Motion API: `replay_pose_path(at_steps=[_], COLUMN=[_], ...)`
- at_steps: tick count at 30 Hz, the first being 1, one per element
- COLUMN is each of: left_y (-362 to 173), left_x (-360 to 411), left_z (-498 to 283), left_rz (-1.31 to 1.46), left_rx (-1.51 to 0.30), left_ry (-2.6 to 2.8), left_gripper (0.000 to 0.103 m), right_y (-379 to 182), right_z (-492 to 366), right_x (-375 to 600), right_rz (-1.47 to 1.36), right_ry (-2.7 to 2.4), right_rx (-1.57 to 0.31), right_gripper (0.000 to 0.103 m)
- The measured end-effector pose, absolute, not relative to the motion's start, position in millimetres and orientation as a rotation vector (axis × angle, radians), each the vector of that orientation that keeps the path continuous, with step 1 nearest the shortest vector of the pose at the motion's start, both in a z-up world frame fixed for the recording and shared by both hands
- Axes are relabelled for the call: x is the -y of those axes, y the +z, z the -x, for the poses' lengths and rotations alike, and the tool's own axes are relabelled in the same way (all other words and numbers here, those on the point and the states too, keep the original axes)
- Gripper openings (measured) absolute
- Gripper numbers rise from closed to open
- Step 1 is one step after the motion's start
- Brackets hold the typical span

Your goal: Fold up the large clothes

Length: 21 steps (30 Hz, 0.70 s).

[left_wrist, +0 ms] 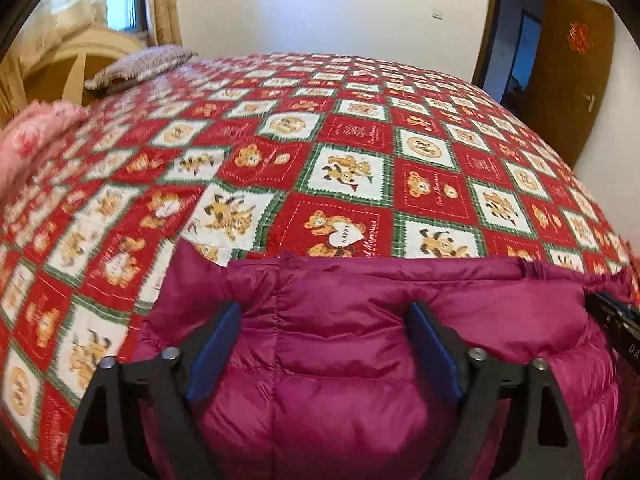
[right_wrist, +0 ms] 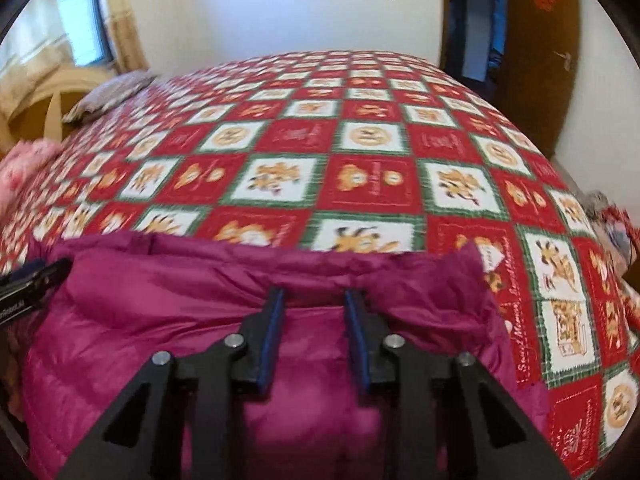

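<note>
A magenta quilted puffer jacket [left_wrist: 340, 360] lies on the near part of the bed. It also fills the lower part of the right wrist view [right_wrist: 168, 320]. My left gripper [left_wrist: 324, 312] is wide open above the jacket's left side, with nothing between its blue pads [left_wrist: 212, 348]. My right gripper [right_wrist: 314, 300] stands over the jacket's right side, its jaws partly open with a narrow gap. The jacket's far edge [right_wrist: 400, 268] runs across just beyond both grippers. Each gripper shows at the edge of the other's view: the right [left_wrist: 616, 320], the left [right_wrist: 28, 284].
The bed carries a red, white and green teddy-bear quilt [left_wrist: 360, 168]. A grey pillow [left_wrist: 140, 68] and a pink blanket [left_wrist: 36, 140] lie at the far left. A brown door [left_wrist: 572, 72] stands at the right, a curtained window [right_wrist: 76, 20] at the left.
</note>
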<state>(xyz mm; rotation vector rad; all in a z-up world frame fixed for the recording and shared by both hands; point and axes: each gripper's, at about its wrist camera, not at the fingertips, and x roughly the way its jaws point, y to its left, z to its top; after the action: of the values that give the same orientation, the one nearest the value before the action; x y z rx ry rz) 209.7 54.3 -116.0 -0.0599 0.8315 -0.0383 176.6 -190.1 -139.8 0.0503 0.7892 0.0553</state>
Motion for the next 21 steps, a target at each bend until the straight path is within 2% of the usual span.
replay_pose_path(at_steps=[4,5,6,9,13,21], left_y=[-128,-131,-133,-136,-141,-142], left_x=[-64,-65,-65,-57,-46,-45], left_z=[-219,-221,-222,-224,-229,-229], left_rz=[0.137,0.140,0.139,0.085,0.009,-0.016], left_rx=[-0.840,-0.843,-0.847,-0.851,-0.851,-0.845], left_ry=[-0.057,-0.049,-0.039,0.006,0.061,0.079], left_gripper=[0.096,0.096,0.097,0.097,0.100,0.101], right_y=[-143,-143,-144,-148,-153,-137], right_z=[-177,-178,-179,-180,-182,-151], right_x=[209,214,218,237,252,252], right_rz=[-0.068,-0.091,-0.112,-0.211,-0.314,-0.155], right_ry=[0.002,-0.007,-0.027,-0.052,-0.037,-0.190], right_rx=[-0.775,-0.772,-0.773,-0.769,-0.782,-0.764], right_gripper=[0.029,0.025,0.015,0.000,0.000,0.000])
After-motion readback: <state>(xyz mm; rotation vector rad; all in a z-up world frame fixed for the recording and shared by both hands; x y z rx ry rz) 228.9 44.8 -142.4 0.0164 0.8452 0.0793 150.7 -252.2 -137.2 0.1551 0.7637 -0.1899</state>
